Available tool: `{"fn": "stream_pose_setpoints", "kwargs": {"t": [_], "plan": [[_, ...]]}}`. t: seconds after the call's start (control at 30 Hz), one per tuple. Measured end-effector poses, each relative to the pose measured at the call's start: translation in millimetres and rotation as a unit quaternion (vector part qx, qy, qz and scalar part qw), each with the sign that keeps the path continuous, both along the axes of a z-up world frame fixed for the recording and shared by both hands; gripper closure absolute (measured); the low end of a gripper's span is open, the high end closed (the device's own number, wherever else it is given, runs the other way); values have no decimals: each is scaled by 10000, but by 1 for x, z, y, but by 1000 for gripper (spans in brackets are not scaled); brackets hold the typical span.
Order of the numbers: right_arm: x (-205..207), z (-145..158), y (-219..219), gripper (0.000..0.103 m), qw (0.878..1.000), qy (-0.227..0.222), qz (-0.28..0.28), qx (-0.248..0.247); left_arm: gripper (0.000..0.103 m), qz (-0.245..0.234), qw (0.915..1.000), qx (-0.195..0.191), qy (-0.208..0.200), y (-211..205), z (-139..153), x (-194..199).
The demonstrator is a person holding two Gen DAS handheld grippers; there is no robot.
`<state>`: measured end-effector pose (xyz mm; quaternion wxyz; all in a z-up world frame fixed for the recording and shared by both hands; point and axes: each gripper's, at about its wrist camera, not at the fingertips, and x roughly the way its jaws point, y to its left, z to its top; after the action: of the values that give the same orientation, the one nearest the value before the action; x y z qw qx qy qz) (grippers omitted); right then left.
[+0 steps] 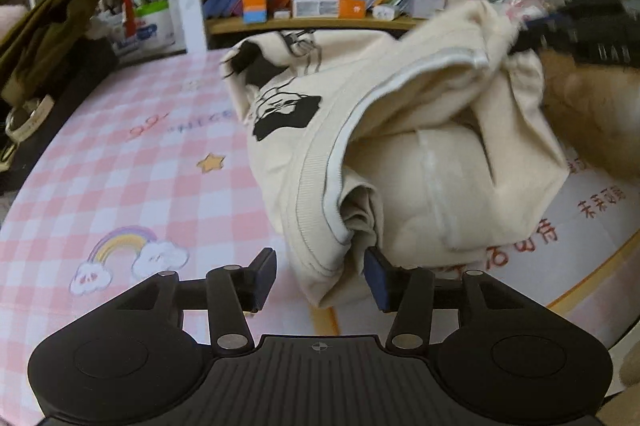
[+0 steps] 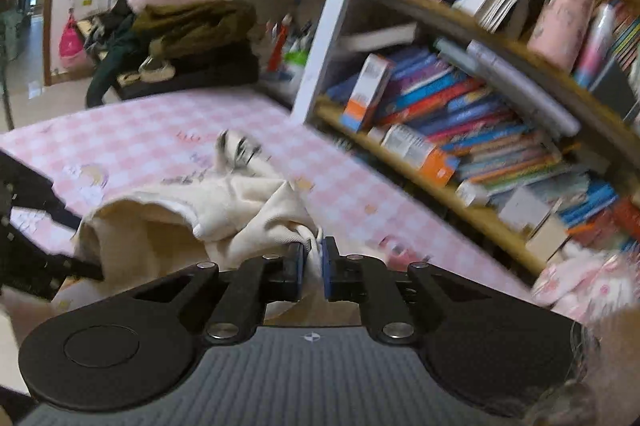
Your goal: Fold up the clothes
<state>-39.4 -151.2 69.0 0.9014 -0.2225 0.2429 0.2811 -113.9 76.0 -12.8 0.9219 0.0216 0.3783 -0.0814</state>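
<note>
You get soft, even daylight with faint shadows, strong fisheye bending of the bookshelf (image 2: 472, 130) at the edges, and motion blur smearing the right view's books and the cream garment (image 1: 400, 130).

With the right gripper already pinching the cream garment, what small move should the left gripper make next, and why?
Probably ease the left gripper forward and close on the garment edge. Its fingers stand apart with the hem between them, not pressed. The right gripper is shut on a bunched fold, so the cloth hangs from one side over the pink checked cover; a second grip would let it spread.
</note>
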Motion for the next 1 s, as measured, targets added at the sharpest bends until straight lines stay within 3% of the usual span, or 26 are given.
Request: {"fn": "stream_pose_setpoints", "kwargs": {"t": [0.27,0.37,0.43,0.47,0.5,0.53,0.57,0.63,0.73,0.83,0.93,1.0], "plan": [[0,-40,13,68,9983,452,19,-376,60,218,9997,-79,-30,7,-9,-6],[-3,-50,16,61,9968,595,112,-519,73,248,9995,-201,-33,4,-17,0],[-6,-57,19,56,9955,690,190,-613,90,331,9990,-274,-112,5,-18,1],[-6,-60,20,56,9949,722,215,-668,91,379,9987,-329,-101,7,-18,2],[-6,-64,21,57,9942,754,239,-723,93,451,9983,-354,-104,9,-17,2],[-7,-67,21,70,9936,780,256,-776,94,590,9977,-295,-148,12,-14,1],[-5,-69,20,93,9936,753,192,-814,94,747,9966,-250,-238,17,-8,-2],[0,-57,7,93,9967,511,-115,-622,94,1153,9907,-243,-674,30,20,-12],[3,-17,-18,94,9981,-156,-582,-91,94,1598,9755,-148,-1506,45,71,-26],[-8,46,-40,95,9904,-1125,-664,459,94,1693,9510,154,-2582,38,134,-41],[-34,105,-49,95,9707,-2199,-517,819,94,1792,9120,494,-3657,26,193,-63],[-61,140,-58,95,9540,-2753,-303,1145,94,1899,8799,625,-4310,21,229,-82]]}}
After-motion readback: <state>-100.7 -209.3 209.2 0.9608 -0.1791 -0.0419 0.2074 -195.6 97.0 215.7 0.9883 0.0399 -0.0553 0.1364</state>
